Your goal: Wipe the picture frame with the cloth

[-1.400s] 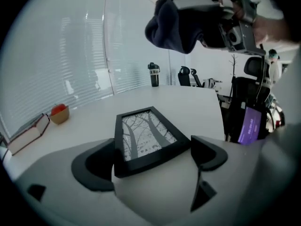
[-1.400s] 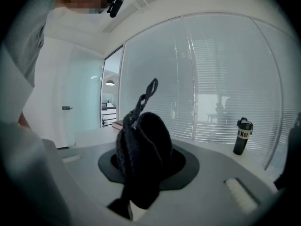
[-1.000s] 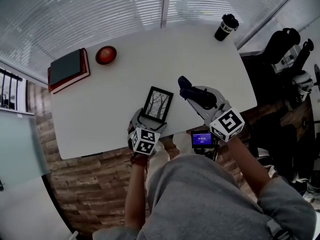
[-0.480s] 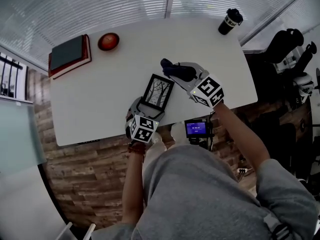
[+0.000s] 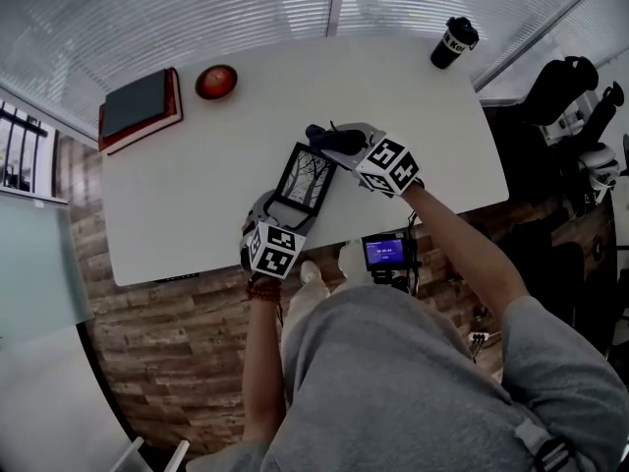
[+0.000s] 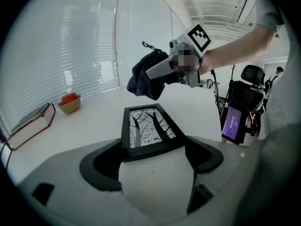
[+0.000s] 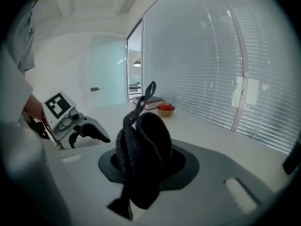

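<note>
- White surface (image 5: 197, 195): picture frame (image 5: 306, 177) near front edge, my left tongs (image 6: 151, 149) closing on its near rail.
- Right tongs (image 7: 143, 161) clamped on limp cloth (image 7: 146, 140).
- Frame judged stiff, light, glass fragile; I'd grip rails only.

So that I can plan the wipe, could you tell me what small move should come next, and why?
Probably lower the right tool until the cloth meets the glass at the far end of the picture frame. The cloth hangs above it, not touching, while the jaws of the left tool are closing on its near edge.
</note>
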`<action>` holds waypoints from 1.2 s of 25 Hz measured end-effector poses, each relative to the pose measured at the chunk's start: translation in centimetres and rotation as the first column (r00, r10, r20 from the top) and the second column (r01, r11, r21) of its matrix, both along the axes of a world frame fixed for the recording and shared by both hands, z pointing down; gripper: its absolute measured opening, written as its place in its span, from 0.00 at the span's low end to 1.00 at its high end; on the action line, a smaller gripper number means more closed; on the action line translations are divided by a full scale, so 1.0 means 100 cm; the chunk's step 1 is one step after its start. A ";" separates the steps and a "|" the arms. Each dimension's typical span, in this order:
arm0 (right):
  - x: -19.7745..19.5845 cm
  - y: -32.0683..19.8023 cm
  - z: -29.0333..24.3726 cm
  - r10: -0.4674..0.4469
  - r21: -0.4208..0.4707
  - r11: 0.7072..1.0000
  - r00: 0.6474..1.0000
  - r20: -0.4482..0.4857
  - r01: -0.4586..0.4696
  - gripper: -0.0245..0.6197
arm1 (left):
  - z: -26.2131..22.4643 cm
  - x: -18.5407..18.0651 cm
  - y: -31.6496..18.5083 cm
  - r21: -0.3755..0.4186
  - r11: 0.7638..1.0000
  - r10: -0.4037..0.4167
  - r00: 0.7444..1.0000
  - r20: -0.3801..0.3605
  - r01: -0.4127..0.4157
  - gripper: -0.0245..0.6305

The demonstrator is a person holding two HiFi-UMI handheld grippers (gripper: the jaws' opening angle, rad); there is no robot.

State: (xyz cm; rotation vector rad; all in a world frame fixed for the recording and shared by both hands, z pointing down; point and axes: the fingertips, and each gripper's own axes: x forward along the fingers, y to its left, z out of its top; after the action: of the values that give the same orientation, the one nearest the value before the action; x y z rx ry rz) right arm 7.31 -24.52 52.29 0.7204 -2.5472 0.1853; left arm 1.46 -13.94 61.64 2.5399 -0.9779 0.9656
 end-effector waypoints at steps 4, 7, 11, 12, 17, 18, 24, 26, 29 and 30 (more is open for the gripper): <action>-0.008 -0.003 0.012 -0.012 -0.028 1.000 1.000 -0.016 0.011 0.23 | -0.004 -0.007 0.002 -0.004 1.000 0.010 1.000 -0.020 -0.010 0.69; -0.019 -0.006 0.013 -0.021 -0.037 0.999 1.000 -0.009 0.020 0.23 | -0.004 -0.027 0.000 -0.001 0.999 -0.041 0.999 -0.035 0.041 0.69; -0.021 -0.015 0.023 0.001 -0.045 0.999 0.999 -0.034 -0.002 0.23 | 0.005 -0.032 0.001 -0.023 0.999 -0.041 0.999 -0.028 0.041 0.69; -0.020 -0.018 0.025 0.012 -0.048 0.999 0.999 -0.037 -0.014 0.23 | 0.006 -0.031 0.001 -0.026 0.999 -0.033 0.999 -0.026 0.033 0.69; -0.024 -0.031 0.036 0.044 -0.068 0.997 0.997 -0.058 -0.048 0.23 | 0.004 -0.020 -0.008 -0.035 0.999 0.003 0.999 -0.037 -0.005 0.63; -0.025 -0.032 0.040 0.051 -0.078 0.995 0.997 -0.059 -0.056 0.23 | 0.005 -0.020 -0.010 -0.044 0.999 0.001 0.999 -0.036 -0.003 0.63; -0.037 -0.023 0.064 0.052 -0.143 0.988 0.995 -0.088 -0.064 0.23 | 0.006 -0.021 -0.007 0.008 1.000 0.011 1.000 0.003 -0.011 0.56; -0.041 -0.019 0.070 0.062 -0.165 0.983 0.994 -0.086 -0.076 0.23 | 0.007 -0.022 -0.008 0.025 1.000 0.015 1.000 0.025 -0.015 0.55; -0.044 -0.016 0.073 0.086 -0.173 0.980 0.993 -0.080 -0.099 0.22 | 0.008 -0.022 -0.008 0.017 1.000 0.018 0.999 0.027 -0.018 0.55; -0.044 -0.015 0.074 0.083 -0.176 0.980 0.993 -0.082 -0.096 0.22 | 0.008 -0.022 -0.008 0.012 1.000 0.018 1.000 0.026 -0.018 0.55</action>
State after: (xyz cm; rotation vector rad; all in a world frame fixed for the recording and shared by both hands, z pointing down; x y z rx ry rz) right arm 2.91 -26.06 59.71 0.7571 -2.3924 0.4056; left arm -0.76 -14.71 62.46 2.5573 -0.9724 1.0023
